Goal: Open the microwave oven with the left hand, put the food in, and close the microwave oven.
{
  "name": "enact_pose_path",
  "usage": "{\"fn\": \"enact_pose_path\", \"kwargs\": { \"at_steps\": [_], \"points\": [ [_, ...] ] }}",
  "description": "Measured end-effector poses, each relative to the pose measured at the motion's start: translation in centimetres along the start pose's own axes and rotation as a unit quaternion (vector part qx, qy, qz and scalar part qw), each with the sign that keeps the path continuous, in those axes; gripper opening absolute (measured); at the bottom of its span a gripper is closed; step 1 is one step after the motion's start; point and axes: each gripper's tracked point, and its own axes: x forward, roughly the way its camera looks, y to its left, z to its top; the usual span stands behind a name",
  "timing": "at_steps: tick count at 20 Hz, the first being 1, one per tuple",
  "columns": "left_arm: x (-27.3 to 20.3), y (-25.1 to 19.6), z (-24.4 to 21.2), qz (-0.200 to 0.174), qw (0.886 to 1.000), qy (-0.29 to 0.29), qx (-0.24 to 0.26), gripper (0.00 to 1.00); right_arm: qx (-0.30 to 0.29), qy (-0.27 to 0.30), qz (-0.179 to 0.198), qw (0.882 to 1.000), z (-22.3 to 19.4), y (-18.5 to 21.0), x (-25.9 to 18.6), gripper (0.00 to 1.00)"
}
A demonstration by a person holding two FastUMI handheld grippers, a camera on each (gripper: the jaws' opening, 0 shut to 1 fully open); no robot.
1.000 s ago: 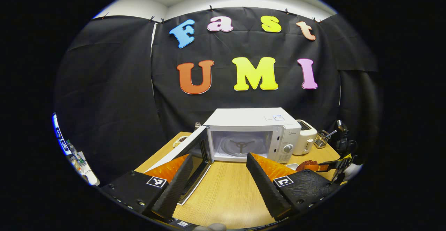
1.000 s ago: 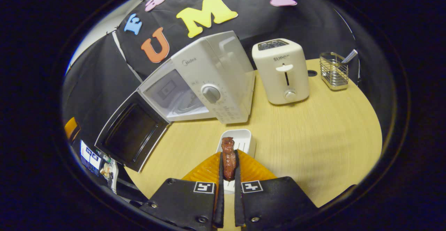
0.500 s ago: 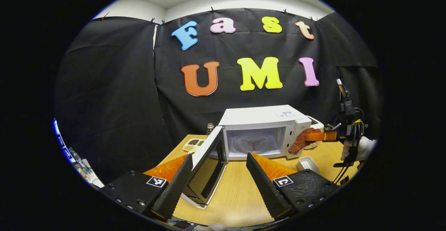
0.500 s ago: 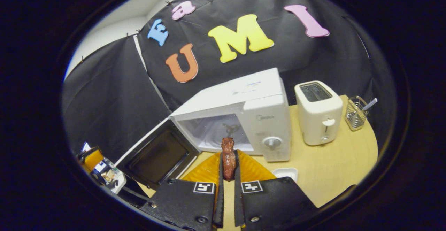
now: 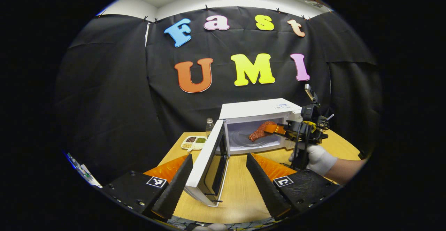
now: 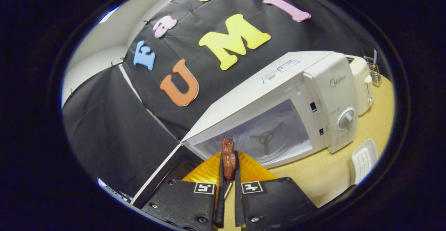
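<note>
My right gripper (image 6: 228, 175) has its jaws clamped on the food (image 6: 228, 156), holding it just inside the mouth of the microwave oven (image 5: 259, 126), whose door (image 5: 209, 164) stands open. My left gripper (image 5: 217, 182) hangs above the worktop (image 5: 240, 192), jaws apart around nothing.

A cloth-walled recording booth: microwave (image 5: 259, 126) and toaster (image 6: 360, 81) share one table (image 5: 240, 192).

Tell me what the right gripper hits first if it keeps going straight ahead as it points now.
Probably the microwave's glass turntable or back wall: the right gripper, shut on the food, points into the open cavity. Depth is uncertain.
</note>
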Motion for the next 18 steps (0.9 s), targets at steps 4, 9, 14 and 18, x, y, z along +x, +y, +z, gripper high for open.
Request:
{"fn": "enact_pose_path", "kwargs": {
  "at_steps": [4,9,14,18],
  "points": [
    [-0.1,2.5,-1.2,0.001,1.0,0.008,0.001,0.95,0.05,-0.042,-0.041,0.997,-1.7,-1.3,4.5,0.15],
    [-0.2,5.1,-2.5,0.008,0.999,0.025,0.02,0.95,0.116,-0.086,-0.082,0.986,-2.2,-3.0,9.6,0.15],
    [0.5,5.8,-2.3,0.0,1.0,0.024,0.02,0.95,0.135,-0.095,-0.116,0.979,-3.7,-4.6,12.6,0.14],
    [1.3,5.5,-2.4,-0.015,1.0,0.021,0.01,0.96,0.12,-0.098,-0.127,0.98,-3.3,-5.8,13.2,0.15]
  ]
}}
